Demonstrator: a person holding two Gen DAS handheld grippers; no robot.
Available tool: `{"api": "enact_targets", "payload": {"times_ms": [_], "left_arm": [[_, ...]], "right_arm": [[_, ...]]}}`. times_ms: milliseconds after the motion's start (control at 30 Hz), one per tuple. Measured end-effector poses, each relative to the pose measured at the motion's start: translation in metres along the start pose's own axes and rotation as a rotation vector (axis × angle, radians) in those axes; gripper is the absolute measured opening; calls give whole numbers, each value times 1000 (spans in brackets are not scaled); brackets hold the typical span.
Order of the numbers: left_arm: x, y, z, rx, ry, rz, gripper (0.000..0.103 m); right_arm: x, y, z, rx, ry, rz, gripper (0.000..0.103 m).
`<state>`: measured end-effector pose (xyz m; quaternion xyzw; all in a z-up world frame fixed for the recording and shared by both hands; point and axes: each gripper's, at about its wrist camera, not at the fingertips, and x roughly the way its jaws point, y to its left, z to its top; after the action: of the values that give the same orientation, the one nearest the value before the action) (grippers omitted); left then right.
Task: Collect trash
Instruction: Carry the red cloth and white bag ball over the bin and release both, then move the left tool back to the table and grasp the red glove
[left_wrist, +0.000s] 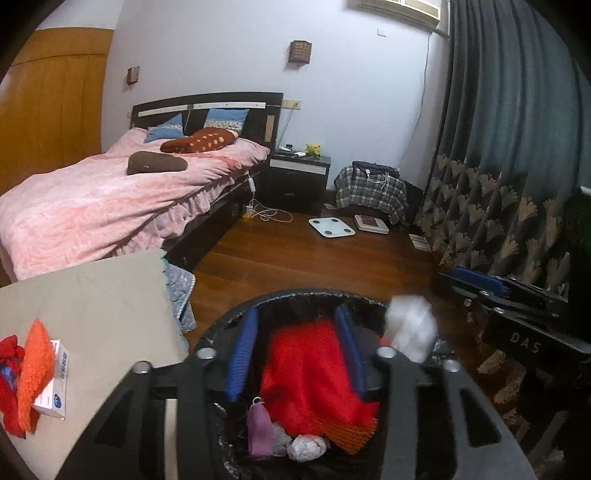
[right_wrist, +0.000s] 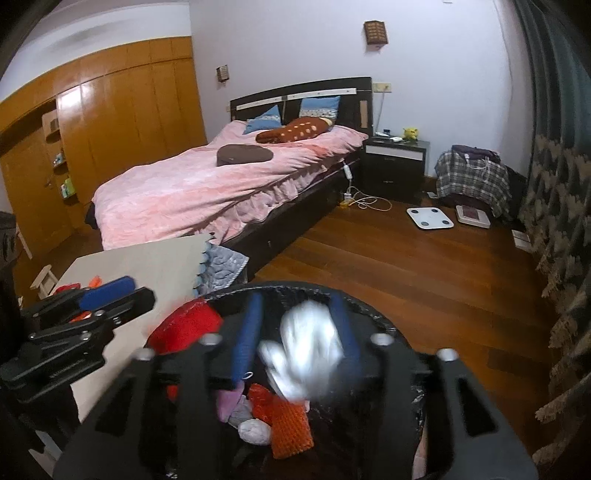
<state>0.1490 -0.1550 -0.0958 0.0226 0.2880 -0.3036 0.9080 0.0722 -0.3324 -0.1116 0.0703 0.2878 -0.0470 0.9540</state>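
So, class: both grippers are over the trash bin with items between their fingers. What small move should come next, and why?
Probably lift both grippers clear and turn toward the table. The left gripper stands open around a red cloth, the right gripper open around a blurred white wad, both over the trash bin. An orange cloth and small box remain on the table.

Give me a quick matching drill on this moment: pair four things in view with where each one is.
Things:
1. white crumpled wad
2. red net
3. small white box
4. white scale

Places:
A. flat on the wooden floor near the nightstand
B. on the beige tabletop beside orange netting
C. between the right gripper's fingers, blurred, over the bin
D. between the left gripper's fingers, over the black bin

Pairs: 1-C, 2-D, 3-B, 4-A
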Motion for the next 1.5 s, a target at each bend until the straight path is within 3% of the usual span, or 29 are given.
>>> {"api": "enact_targets", "payload": {"times_ms": [33, 100, 167, 267, 467, 1100, 1300, 1500], "left_arm": [[-1, 2, -1, -5, 0, 5, 57], [-5, 7, -2, -16, -4, 20, 60], [-9, 13, -2, -20, -7, 42, 67], [-20, 26, -4, -35, -26, 89, 79], [-51, 59, -9, -75, -58, 189, 94], [-131, 184, -59, -194, -76, 508, 94], [-132, 238, -72, -231, -45, 592, 94], [-113, 282, -90, -268, 14, 617, 89]], "right_arm": [[0, -1, -1, 1, -4, -5, 56], [-1, -2, -1, 3, -12, -13, 66], [-1, -1, -2, 7, -23, -29, 90], [-6, 2, -3, 12, -43, -41, 96], [-7, 23, 2, 3, -48, -7, 98], [40, 179, 6, -123, -3, 187, 98], [68, 228, 5, -161, 25, 236, 98], [95, 264, 3, -216, 55, 269, 98]]}}
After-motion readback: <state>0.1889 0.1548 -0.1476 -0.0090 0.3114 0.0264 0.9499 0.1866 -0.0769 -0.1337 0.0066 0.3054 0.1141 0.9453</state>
